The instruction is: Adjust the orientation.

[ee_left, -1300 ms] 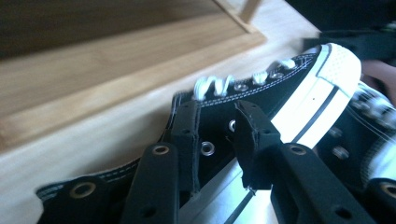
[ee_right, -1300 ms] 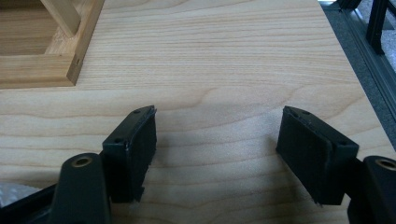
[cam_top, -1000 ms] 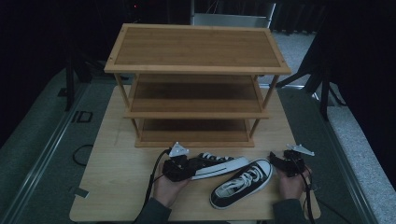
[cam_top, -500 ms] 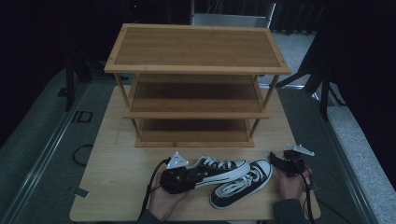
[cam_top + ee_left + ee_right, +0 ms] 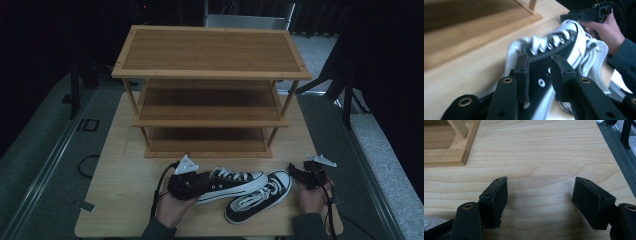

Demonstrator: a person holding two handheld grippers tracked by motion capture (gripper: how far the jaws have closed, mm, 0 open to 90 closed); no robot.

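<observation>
The left gripper's fingers (image 5: 522, 72) clench one sneaker's (image 5: 235, 181) heel, raised off the desk (image 5: 125, 200). The right gripper's fingers (image 5: 496, 202) stand released; the second sneaker (image 5: 260, 197) and empty rack (image 5: 210, 75) remain.

Dim room, grey carpet floor (image 5: 47, 165)

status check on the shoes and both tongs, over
Left tongs shut on raised sneaker. Right tongs open, empty. Second sneaker on table. Rack ahead, shelves bare.

In the left gripper view the laces and toe of the held sneaker (image 5: 554, 47) blur toward the upper middle of the frame. Its heel is hidden behind the left gripper (image 5: 539, 72) fingers (image 5: 522, 72). In the high view the person's forearms are cut off by the bottom edge.
</observation>
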